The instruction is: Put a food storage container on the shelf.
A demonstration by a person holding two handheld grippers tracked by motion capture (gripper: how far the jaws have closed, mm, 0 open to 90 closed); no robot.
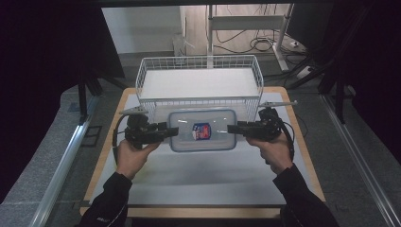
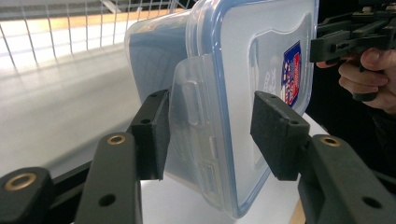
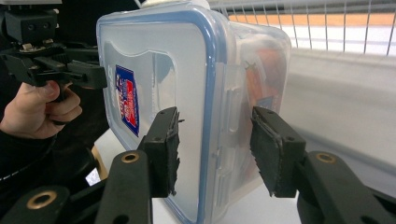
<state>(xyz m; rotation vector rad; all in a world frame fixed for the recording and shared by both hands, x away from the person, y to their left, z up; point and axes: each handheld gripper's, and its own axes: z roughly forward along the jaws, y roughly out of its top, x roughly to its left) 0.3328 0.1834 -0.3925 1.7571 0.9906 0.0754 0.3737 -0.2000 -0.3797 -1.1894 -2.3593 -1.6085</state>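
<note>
The container [image 1: 202, 130] you are working on is a clear plastic box with rounded corners, a blue-edged lid and a red, white and blue sticker [image 1: 201, 131] near the middle of that lid. It sits on the white mat [image 1: 198, 175] of the table [image 1: 298, 137], just in front of the white wire basket [image 1: 198, 82]. From your left gripper view, a translucent locking flap [image 2: 194, 100] folds down the side of the container, and your left gripper [image 2: 208, 135] has its jaws spread on either side of that edge, one pad close to the flap, the other standing off from the lid. From your right gripper view, your right gripper [image 3: 215, 147] straddles the opposite end the same way, jaws apart with the latch [image 3: 231, 116] between them; something orange shows dimly through the wall there. From above, your left hand [image 1: 132, 156] and right hand [image 1: 274, 151] hold the two grippers level at the container's two short ends.
</note>
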